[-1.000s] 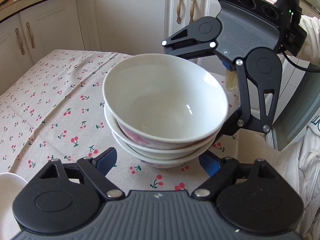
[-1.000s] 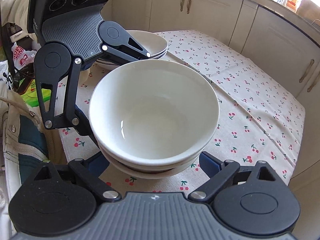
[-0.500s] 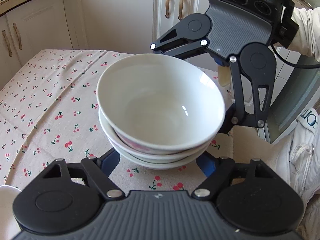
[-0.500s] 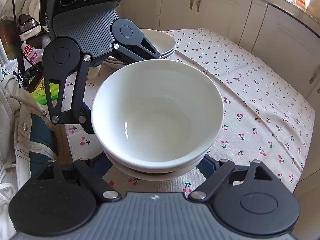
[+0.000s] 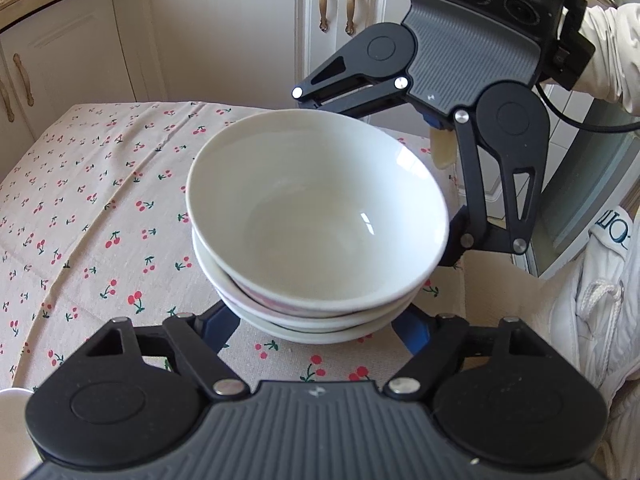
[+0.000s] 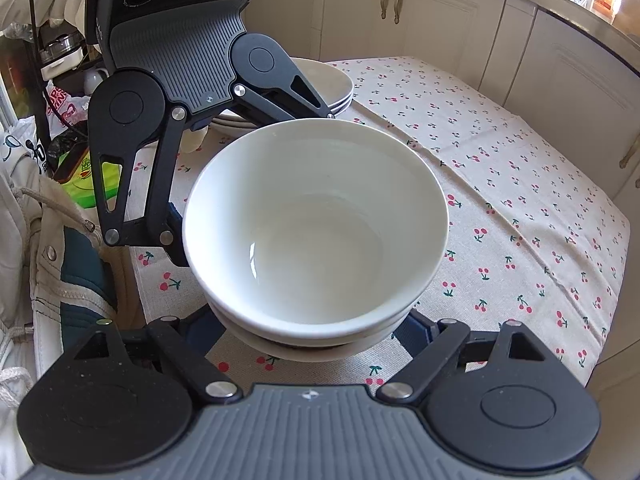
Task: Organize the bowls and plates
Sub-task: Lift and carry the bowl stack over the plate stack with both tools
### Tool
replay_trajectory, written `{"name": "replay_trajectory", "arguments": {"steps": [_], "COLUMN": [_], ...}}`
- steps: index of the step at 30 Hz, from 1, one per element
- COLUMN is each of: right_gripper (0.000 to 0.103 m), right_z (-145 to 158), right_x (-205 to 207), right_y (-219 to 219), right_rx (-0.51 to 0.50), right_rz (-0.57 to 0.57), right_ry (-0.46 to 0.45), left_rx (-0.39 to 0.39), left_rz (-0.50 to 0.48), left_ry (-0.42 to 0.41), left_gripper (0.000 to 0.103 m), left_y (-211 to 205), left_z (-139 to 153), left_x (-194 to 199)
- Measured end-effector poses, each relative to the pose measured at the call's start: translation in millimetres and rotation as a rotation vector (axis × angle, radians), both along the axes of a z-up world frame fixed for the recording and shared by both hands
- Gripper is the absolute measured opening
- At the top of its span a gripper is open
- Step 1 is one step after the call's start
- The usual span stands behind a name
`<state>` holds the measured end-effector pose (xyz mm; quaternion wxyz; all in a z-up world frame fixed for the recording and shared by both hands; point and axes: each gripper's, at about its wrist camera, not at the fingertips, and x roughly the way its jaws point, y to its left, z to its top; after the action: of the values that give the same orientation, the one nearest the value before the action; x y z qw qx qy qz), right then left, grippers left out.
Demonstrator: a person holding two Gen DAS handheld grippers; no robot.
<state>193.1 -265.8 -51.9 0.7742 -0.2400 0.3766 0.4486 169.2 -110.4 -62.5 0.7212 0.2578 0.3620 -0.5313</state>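
The stack of white bowls (image 5: 316, 240) is sitting near the edge of the tabletop (image 5: 100, 208), on a cloth printed with small red cherries (image 6: 520, 200), and the top bowl (image 6: 316, 224) is nesting deep and empty in the ones beneath. From the left wrist view, the left claw (image 5: 316, 326) is straddling the bottom of the stack, its blue fingertips (image 5: 218, 326) showing at either side of the lowest bowl, jaws about halfway apart; whether the pads are actually pressing on the china, I cannot tell, since the bowls are hiding the contact. From the other side, the right claw (image 6: 308, 330) is doing the same thing, its jaws reaching in under the stack from both sides, tips tucked out of sight below the rims, so its hold cannot be confirmed either. Each claw is showing up in the other's camera, facing across the bowls. Further out, a pile of white plates (image 6: 332, 88) is resting on the same cloth behind the left claw. Cream cabinet doors (image 5: 224, 32) are lining the background, and a white sleeve (image 5: 608, 60) is showing behind the right claw.
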Motion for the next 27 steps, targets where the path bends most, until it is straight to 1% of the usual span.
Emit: {"name": "replay_trajectory", "arguments": {"steps": [7, 13, 19, 27], "right_gripper": [0.091, 0.091, 0.091, 0.091], "right_z": [2.0, 11.7, 30.9, 50.8], "right_x": [0.3, -1.7, -0.2, 10.4], "right_y": [2.2, 11.1, 37.5, 96.7], "right_rx": [-0.009, -0.018, -0.035, -0.04], "right_rz": [-0.007, 0.003, 0.052, 0.154], "right_ry": [0.009, -0.001, -0.049, -0.113], "left_rx": [0.009, -0.015, -0.037, -0.035], "left_rz": [0.005, 0.026, 0.088, 0.199], "left_ry": [0.006, -0.005, -0.029, -0.079], "left_gripper": [0.081, 0.081, 0.081, 0.08], "left_y": [0.0, 13.8, 44.0, 102.9], "left_z": [2.0, 12.0, 28.6, 48.7], "left_x": [-1.2, -4.5, -8.0, -12.8]}}
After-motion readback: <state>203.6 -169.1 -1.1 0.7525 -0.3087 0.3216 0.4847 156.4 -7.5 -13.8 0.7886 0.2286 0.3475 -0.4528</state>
